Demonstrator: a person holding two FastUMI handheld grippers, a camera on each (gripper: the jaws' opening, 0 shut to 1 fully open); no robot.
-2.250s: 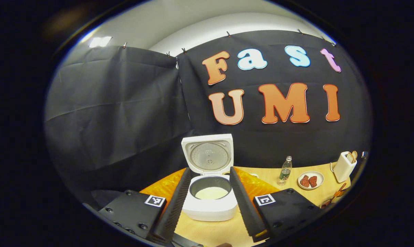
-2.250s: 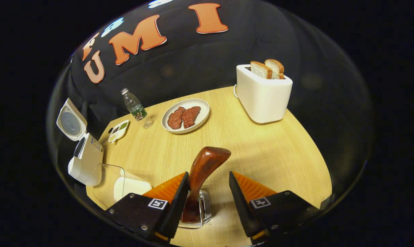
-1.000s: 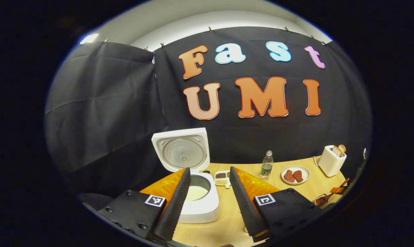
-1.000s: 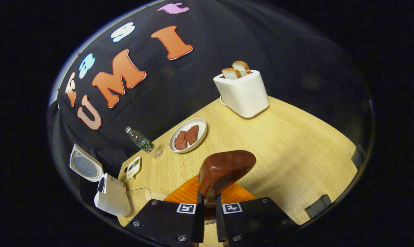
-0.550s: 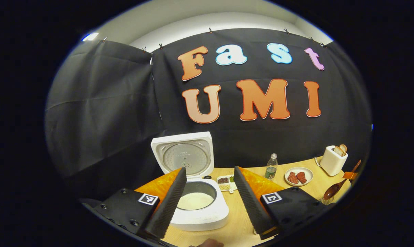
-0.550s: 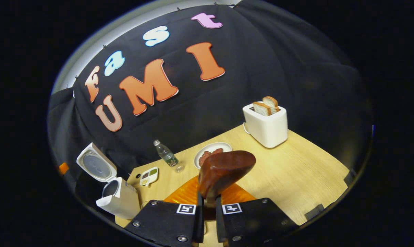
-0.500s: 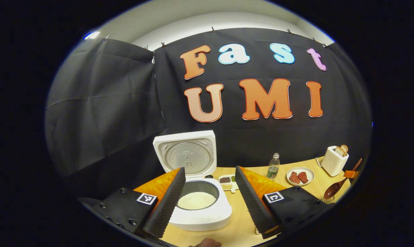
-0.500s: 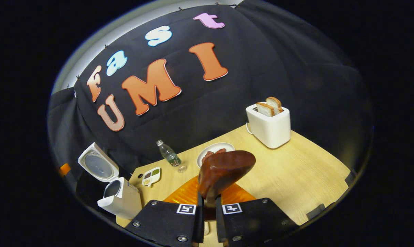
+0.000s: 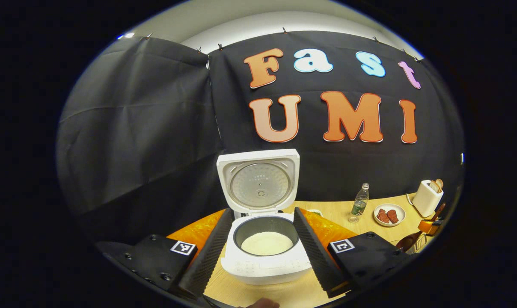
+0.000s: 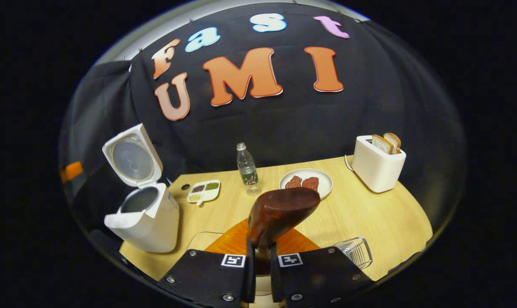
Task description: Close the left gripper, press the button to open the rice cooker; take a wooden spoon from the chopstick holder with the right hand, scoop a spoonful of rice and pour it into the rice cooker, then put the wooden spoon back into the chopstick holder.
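Wooden spoon (image 10: 280,214) clamped by its handle between both fingers of the right claw (image 10: 258,261), bowl end up and forward, dark reddish-brown, lifted clear above the table (image 10: 369,222). Right claw drawn nearly closed, only the thin handle in the gap. Wire chopstick holder (image 10: 355,250) standing on the table just right of that claw, apart from the spoon.

Rice cooker (image 10: 145,216) at the left end of the table in the right gripper view, white, lid (image 10: 132,156) swung up and back, pot rim visible. Same rice cooker (image 9: 267,250) straight ahead in the left gripper view, framed between the fingers of the left claw (image 9: 262,252), lid (image 9: 258,182) upright behind it, flat white rice (image 9: 267,243) lying in the dark pot. Left claw spread wide, holding nothing, fingers either side of the cooker without touching it as far as can be told. Spoon and right claw (image 9: 427,224) glimpsed small at the far right edge of the left gripper view.

Clear container (image 10: 205,239) on the table between cooker and right claw, contents hidden. Farther back: small divided dish of grains (image 10: 203,190), plastic bottle (image 10: 247,167), plate with two pieces of meat (image 10: 305,182), white toaster (image 10: 377,167) with two bread slices (image 10: 387,142) standing in it.
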